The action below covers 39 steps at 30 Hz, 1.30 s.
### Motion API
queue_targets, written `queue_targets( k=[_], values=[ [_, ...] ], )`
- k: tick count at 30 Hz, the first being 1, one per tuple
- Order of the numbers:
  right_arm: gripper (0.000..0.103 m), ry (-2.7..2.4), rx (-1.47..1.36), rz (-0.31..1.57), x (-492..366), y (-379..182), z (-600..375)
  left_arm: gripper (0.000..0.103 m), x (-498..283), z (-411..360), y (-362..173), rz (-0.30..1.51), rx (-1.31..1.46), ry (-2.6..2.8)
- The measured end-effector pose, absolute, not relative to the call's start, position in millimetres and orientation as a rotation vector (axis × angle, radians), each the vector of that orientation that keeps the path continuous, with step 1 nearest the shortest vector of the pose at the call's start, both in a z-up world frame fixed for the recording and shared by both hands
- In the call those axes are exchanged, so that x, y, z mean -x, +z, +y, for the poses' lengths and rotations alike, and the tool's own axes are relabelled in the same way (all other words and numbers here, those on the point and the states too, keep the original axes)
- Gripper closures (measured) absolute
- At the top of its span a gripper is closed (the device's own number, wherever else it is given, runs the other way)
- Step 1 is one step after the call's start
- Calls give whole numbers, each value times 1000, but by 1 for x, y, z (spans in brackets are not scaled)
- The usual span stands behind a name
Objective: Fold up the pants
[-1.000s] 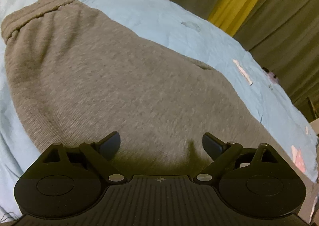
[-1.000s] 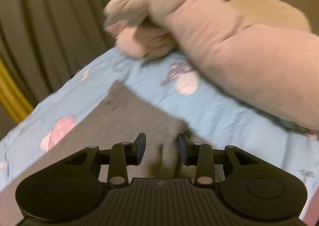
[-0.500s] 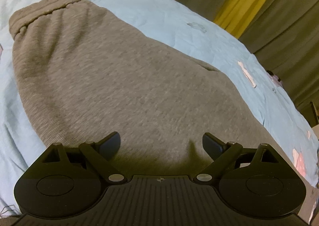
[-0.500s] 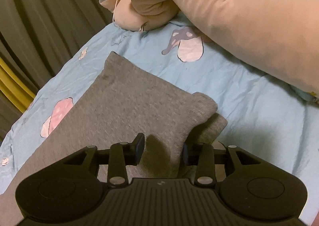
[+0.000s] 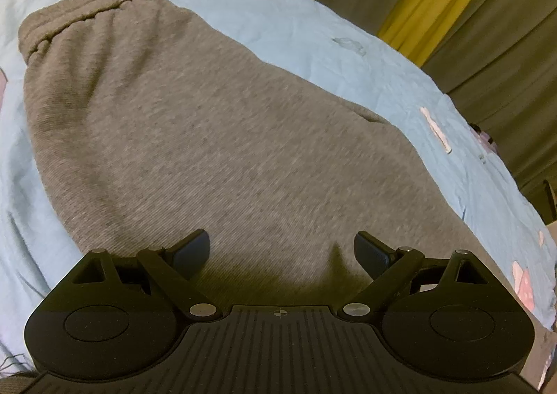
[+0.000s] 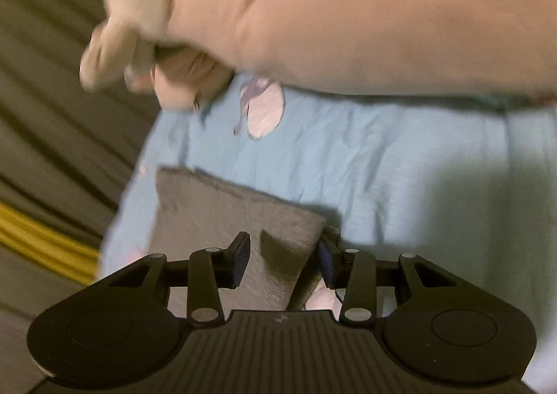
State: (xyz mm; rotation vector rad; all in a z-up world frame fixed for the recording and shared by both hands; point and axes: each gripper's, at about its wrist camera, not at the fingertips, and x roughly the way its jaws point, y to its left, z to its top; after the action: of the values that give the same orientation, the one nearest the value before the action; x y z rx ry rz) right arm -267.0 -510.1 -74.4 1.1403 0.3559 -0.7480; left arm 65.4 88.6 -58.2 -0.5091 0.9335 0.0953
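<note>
- Grey sweatpants (image 5: 216,136) are lying flat on the bed (image 5: 313,28); left gripper (image 5: 282,251) is hovering, jaws apart, gripping nothing.
- Right gripper (image 6: 283,263) is straddling the leg cuff (image 6: 278,230), jaws apart, seemingly unclamped; next, pinching it for folding toward the waistband (image 5: 83,18).

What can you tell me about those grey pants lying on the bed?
The grey pants look like soft knitted sweatpants with a ribbed, gathered waistband. They lie flat on a light blue printed bedsheet, mostly smooth with slight wrinkles near the waist. In the right wrist view the leg end lies doubled, one layer peeking from under the other. The right gripper has that end between its jaws, though the blur hides any contact. The left gripper hangs open over the middle.
</note>
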Motion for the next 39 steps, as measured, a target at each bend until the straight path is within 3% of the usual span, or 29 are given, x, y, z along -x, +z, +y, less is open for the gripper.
queue_targets(
  k=[2, 13, 15, 17, 20, 23, 27, 36, 37, 39],
  values=[
    [57, -790, -1187, 324, 279, -79, -512, 8, -66, 88, -58, 935, 508, 96],
    [58, -694, -1273, 281, 285, -93, -522, 7, -67, 90, -59, 938, 519, 96],
    [63, -687, -1267, 270, 282, -95, -521, 7, -67, 90, -59, 939, 515, 95],
    [80, -699, -1280, 259, 284, -98, -520, 7, -67, 90, -59, 940, 513, 94],
    [87, -678, -1302, 226, 288, -100, -519, 7, -67, 89, -59, 942, 508, 94],
    [87, -654, -1253, 209, 287, -93, -516, 7, -68, 89, -59, 942, 504, 92],
    [73, -640, -1257, 239, 277, -94, -519, 7, -68, 89, -59, 944, 504, 91],
    [73, -612, -1305, 247, 270, -104, -524, 6, -68, 90, -59, 947, 505, 86],
    [74, -612, -1299, 246, 270, -103, -523, 6, -68, 90, -59, 947, 503, 86],
    [87, -618, -1277, 239, 272, -100, -521, 6, -68, 90, -60, 947, 504, 84]
  ],
)
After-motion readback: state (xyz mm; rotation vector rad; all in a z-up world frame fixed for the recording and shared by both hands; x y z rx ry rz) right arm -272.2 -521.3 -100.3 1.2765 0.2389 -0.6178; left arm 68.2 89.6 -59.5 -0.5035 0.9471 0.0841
